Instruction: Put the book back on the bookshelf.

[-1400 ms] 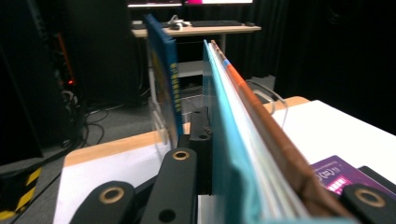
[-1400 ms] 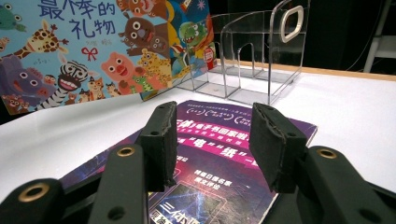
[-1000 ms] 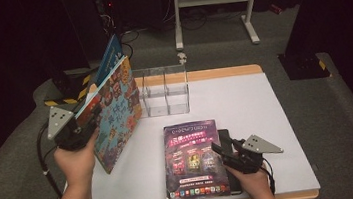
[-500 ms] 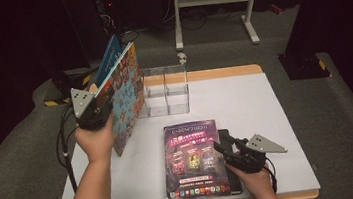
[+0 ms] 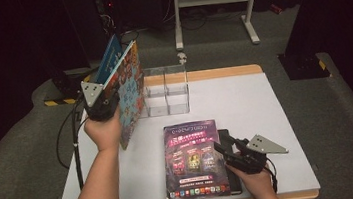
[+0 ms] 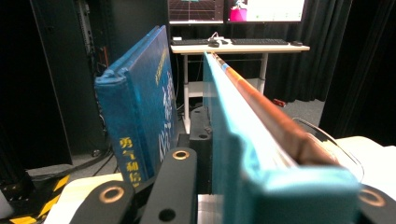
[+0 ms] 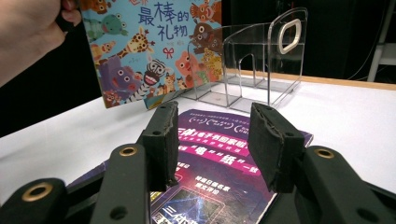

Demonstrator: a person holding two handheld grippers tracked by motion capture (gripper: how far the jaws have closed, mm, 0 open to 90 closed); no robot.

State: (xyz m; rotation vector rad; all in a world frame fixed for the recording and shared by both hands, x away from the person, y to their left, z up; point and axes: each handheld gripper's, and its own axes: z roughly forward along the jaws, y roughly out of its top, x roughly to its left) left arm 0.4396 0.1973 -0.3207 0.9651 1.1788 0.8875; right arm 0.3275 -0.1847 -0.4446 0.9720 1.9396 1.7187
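Here the left gripper [image 5: 102, 104] has its jaws clamped on an upright picture book [image 5: 130, 92], the right gripper [image 5: 232, 154] holding its jaws half-open, empty, just above a purple book [image 5: 191, 160].

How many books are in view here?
3: a picture book clamped upright in the left gripper, a blue hardback standing behind it, and a purple book flat by the right gripper.
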